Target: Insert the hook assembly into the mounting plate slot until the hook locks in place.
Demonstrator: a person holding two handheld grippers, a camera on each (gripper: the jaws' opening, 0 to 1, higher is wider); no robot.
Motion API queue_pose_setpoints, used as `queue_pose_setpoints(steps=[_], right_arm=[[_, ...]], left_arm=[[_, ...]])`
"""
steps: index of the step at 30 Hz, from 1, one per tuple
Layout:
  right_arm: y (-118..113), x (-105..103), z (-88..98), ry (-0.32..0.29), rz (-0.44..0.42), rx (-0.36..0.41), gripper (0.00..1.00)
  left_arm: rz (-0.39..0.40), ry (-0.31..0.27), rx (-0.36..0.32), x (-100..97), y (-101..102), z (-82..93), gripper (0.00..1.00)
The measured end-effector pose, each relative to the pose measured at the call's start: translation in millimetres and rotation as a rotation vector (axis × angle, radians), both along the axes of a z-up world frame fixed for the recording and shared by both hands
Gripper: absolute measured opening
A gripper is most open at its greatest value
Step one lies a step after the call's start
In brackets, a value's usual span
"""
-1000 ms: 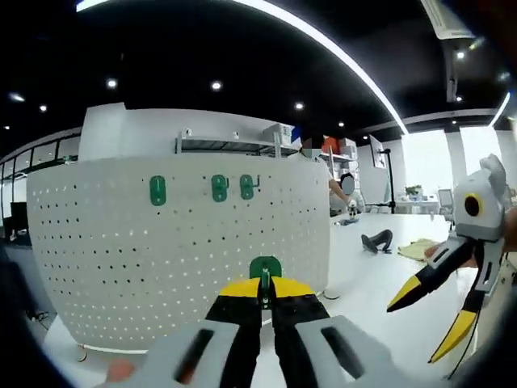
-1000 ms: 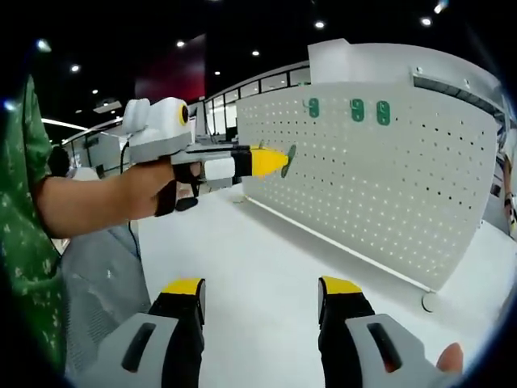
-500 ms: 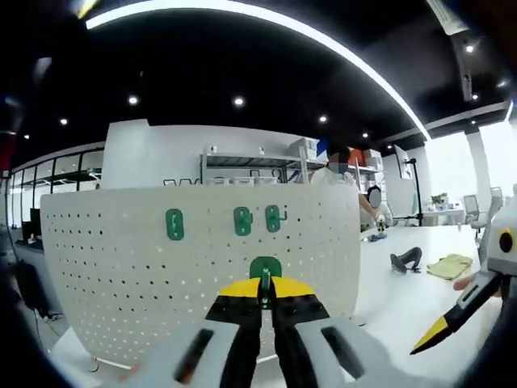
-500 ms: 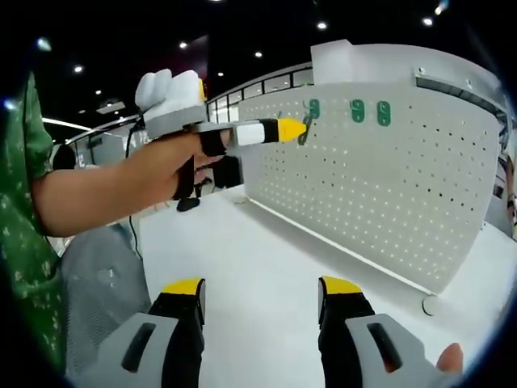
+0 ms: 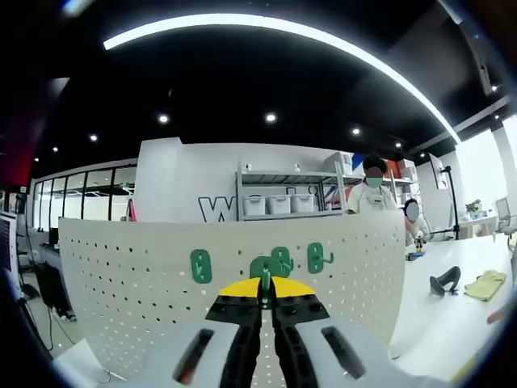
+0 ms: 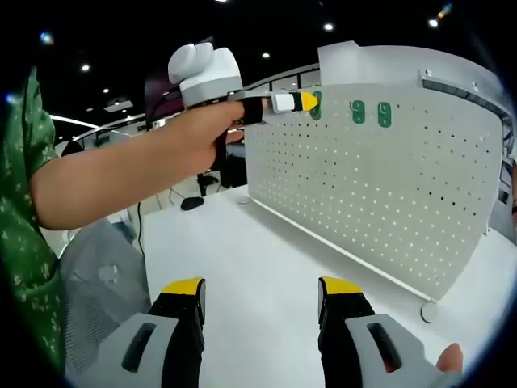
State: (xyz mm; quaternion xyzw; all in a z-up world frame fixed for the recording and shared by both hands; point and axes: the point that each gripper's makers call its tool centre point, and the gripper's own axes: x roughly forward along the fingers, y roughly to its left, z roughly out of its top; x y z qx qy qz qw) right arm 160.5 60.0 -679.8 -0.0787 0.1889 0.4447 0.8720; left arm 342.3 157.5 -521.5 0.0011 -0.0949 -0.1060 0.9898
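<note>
Jaws of left gripper [image 5: 265, 293] clamp green hook [image 5: 264, 268] at pegboard [image 6: 388, 194], right gripper [image 6: 262, 299] parted, empty.

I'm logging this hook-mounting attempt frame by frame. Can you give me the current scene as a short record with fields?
board: white pegboard, upright on a white table
mounted hooks: three green hooks in a row near the board's top edge
left gripper: shut on a green hook, raised to the row's level
right gripper: open, holding nothing, low over the table
insertion: cannot tell whether the held hook touches the board
background: people by shelving
</note>
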Motion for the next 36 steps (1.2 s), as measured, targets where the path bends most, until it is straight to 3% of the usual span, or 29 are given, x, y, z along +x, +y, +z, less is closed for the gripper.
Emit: queue_pose_setpoints(steps=[9,36], right_arm=[[-5,4,-0.8,0.001,0.016,0.000,0.57],[-15,18,-9.0,0.025,0.011,-0.005,0.57]], left_arm=[[0.057,-0.032,-0.036,18.7,6,13.4,0.03],[0.111,-0.043,-0.049,53.9,8,10.4,0.03]])
